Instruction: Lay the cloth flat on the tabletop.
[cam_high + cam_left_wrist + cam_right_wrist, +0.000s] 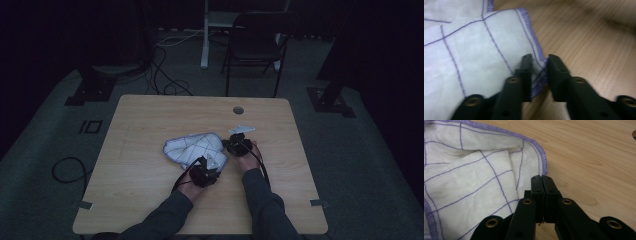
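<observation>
We see the white cloth with purple stitching lying bunched near the table's middle. The left claw stands apart, straddling the cloth's hemmed corner, likely to pinch it; the right claw is pressed together at the cloth's edge, whether on fabric we cannot tell. The cloth's long axis runs across the table, left to right.

The room is very dim from above; the floor fades to black. Both gripper views are brighter, the left one soft with blur, the right sharper.
</observation>
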Demonstrator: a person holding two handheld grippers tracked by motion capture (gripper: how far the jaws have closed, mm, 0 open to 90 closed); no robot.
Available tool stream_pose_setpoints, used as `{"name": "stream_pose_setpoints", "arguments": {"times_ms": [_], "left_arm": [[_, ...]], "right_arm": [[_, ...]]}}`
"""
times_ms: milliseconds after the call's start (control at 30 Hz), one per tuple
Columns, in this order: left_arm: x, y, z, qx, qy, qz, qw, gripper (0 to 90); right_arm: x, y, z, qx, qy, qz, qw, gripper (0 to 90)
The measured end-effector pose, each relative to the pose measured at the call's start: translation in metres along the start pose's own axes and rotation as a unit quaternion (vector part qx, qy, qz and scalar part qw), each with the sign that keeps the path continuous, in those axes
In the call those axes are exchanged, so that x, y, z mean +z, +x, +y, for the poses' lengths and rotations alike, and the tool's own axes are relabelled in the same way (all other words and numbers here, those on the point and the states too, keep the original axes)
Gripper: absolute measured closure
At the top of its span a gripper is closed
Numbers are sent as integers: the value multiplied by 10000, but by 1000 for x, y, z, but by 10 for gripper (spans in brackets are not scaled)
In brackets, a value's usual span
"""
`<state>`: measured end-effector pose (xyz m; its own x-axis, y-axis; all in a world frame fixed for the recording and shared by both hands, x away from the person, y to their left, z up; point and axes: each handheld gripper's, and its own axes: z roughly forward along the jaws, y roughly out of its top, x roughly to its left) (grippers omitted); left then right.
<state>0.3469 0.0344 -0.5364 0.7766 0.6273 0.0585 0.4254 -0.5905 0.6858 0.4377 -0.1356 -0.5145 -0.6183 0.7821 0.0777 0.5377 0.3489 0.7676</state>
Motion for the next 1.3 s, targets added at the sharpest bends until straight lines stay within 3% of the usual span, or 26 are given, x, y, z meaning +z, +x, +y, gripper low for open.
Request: {"name": "stream_pose_setpoints", "arguments": {"times_ms": [300,533,933,1300], "left_arm": [[-19,8,-11,-186,-222,128,9995,853],[-49,21,-15,-281,-554,382,9973,854],[-81,50,-29,-653,-800,728,9920,854],[-106,69,-40,-828,-950,1022,9868,854]], "right_arm": [[-1,-2,1,-17,11,-27,10000,898],[-1,-6,0,-20,27,-68,10000,898],[-7,-16,-3,-18,83,-189,9998,898],[-16,-29,-6,-7,118,-337,9994,898]]}}
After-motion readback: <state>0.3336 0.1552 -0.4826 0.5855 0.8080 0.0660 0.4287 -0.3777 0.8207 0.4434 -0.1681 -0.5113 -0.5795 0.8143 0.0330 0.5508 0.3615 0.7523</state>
